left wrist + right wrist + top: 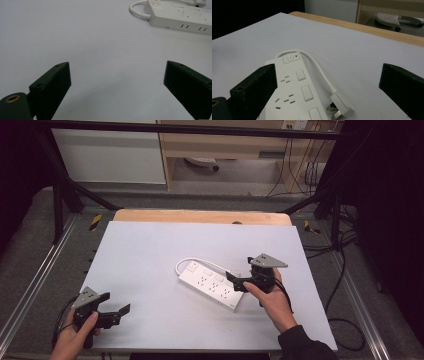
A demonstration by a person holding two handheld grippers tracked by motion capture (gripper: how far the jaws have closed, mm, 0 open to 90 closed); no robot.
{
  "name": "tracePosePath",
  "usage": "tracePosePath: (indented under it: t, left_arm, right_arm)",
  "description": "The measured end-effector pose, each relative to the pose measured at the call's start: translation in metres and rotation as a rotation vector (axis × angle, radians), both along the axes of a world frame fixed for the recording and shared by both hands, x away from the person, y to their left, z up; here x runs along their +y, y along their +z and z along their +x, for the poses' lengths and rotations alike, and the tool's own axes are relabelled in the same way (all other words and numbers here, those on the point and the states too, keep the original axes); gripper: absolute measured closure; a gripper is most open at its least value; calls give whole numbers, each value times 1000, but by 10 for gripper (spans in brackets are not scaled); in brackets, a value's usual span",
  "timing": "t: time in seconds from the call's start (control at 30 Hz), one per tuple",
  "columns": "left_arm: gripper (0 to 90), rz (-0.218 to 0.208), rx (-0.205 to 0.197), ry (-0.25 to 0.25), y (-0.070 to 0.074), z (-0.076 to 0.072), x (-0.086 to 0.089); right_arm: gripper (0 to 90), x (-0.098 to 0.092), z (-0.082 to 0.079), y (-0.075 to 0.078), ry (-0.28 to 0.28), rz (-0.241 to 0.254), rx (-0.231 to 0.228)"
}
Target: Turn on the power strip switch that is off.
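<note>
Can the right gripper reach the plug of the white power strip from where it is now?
Probably yes. The right gripper stands open just above the power strip, and the plug lies free on the table between its jaws, with nothing in the way.

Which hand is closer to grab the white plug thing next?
Right. The right gripper hangs open right at the end of the power strip, and its plug lies between the open jaws in the right gripper view. The left gripper, also open, sits far off near the table's near left corner.
</note>
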State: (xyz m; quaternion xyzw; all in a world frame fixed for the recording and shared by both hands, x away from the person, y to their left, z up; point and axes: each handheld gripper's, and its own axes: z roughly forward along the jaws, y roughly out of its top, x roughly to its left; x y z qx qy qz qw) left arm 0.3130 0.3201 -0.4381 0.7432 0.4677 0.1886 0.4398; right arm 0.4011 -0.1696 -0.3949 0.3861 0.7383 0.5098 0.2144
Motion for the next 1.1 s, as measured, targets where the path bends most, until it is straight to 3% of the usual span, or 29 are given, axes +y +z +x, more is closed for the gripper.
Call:
tracePosePath:
  t: [0.7,1.1]
  left_arm:
    - [74,4,0,1,0,0,0]
    - [74,2,-1,8,0,0,0]
  right_arm:
    - [21,-62,-16,18,-112,49,-56]
    - [23,-110,-25,5,-220,49,-40]
